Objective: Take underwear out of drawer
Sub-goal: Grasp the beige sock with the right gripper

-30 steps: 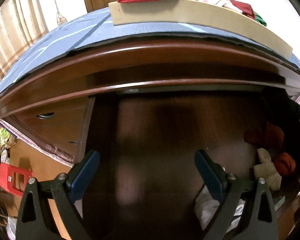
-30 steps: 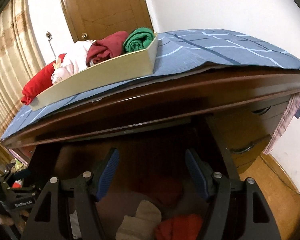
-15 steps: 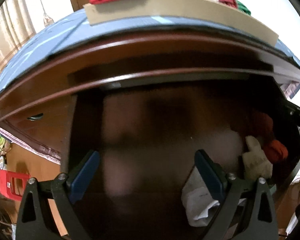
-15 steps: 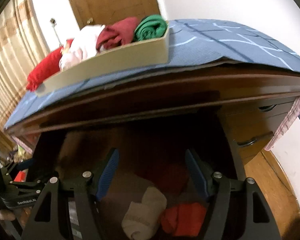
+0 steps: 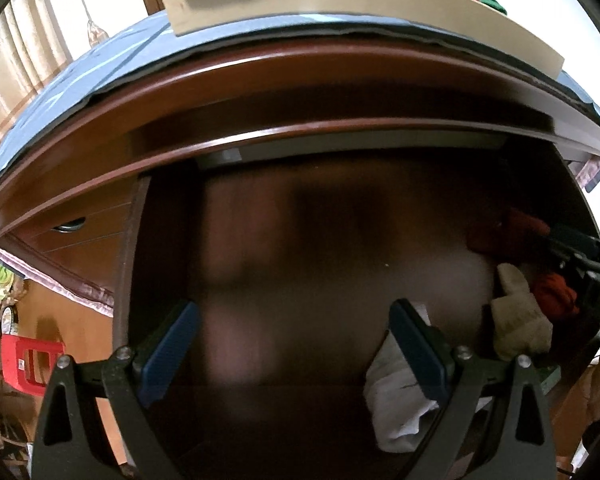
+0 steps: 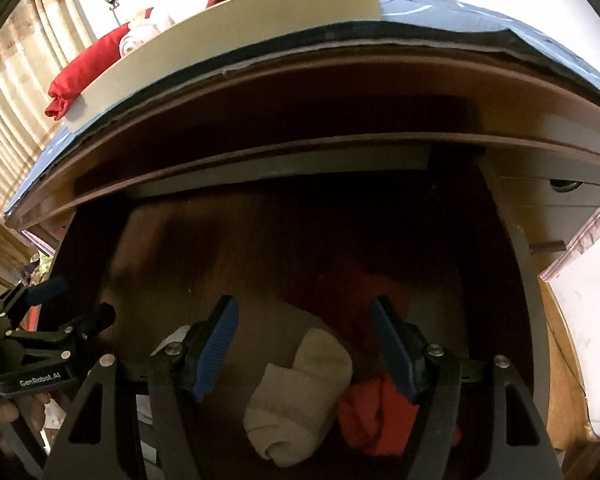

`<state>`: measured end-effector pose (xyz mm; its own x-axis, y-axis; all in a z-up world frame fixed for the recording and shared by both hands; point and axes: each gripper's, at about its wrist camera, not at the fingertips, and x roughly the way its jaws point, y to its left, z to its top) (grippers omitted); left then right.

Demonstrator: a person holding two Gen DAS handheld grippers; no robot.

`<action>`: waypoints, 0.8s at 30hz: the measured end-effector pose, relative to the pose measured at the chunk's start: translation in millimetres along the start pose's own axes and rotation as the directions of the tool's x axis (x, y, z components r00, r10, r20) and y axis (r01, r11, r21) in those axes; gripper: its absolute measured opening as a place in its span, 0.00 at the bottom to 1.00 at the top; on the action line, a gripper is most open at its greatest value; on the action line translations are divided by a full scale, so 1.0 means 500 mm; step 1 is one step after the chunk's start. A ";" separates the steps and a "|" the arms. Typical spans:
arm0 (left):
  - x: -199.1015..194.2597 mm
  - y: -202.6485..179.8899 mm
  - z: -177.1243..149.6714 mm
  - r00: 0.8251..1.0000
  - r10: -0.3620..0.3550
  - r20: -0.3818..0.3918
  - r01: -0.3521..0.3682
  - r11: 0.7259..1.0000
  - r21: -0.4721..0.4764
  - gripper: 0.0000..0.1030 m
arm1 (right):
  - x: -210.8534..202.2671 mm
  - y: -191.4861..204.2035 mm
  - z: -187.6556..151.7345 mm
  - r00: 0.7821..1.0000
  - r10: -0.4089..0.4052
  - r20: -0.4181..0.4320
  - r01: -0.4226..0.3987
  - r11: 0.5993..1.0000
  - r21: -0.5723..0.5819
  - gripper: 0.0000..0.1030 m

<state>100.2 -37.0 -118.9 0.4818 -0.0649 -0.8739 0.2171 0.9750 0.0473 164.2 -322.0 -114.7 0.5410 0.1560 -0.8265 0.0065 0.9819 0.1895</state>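
Nearest, right tongs (image 6: 304, 344): jaws apart, empty, angled down over a cream rolled garment (image 6: 300, 392) and a red bundle (image 6: 376, 416), presumably the underwear, lying in the open drawer (image 6: 516, 264). Left tongs (image 5: 294, 348): likewise spread, gripping nothing, poised above the drawer's bare side, likely waiting in reserve; white cloth (image 5: 400, 408) behind one finger. Farther, on the dresser top: a tray (image 6: 260, 36) holding folded clothes.

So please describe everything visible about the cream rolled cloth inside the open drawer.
The cream rolled cloth looks like soft knit fabric, rolled into a thick bundle, its spiral end facing the camera. It lies on the dark wooden drawer floor, touching an orange-red cloth on its right. It sits below the open right gripper, not gripped.
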 end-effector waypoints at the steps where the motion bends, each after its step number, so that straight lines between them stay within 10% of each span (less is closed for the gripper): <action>1: -0.001 -0.001 0.000 1.000 0.003 0.000 -0.003 1.000 0.000 0.94 | 0.001 0.000 -0.001 1.000 -0.002 0.000 0.002 1.000 -0.001 0.69; 24: -0.037 -0.005 0.003 0.989 0.083 0.119 -0.081 0.996 -0.022 0.94 | -0.029 0.009 0.006 0.998 -0.032 0.060 0.034 0.999 -0.029 0.69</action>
<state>92.0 -38.4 -102.0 0.5960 -0.0082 -0.8030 0.1586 0.9814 0.1077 158.7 -320.1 -100.1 0.5903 0.1177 -0.7985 0.0000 0.9893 0.1459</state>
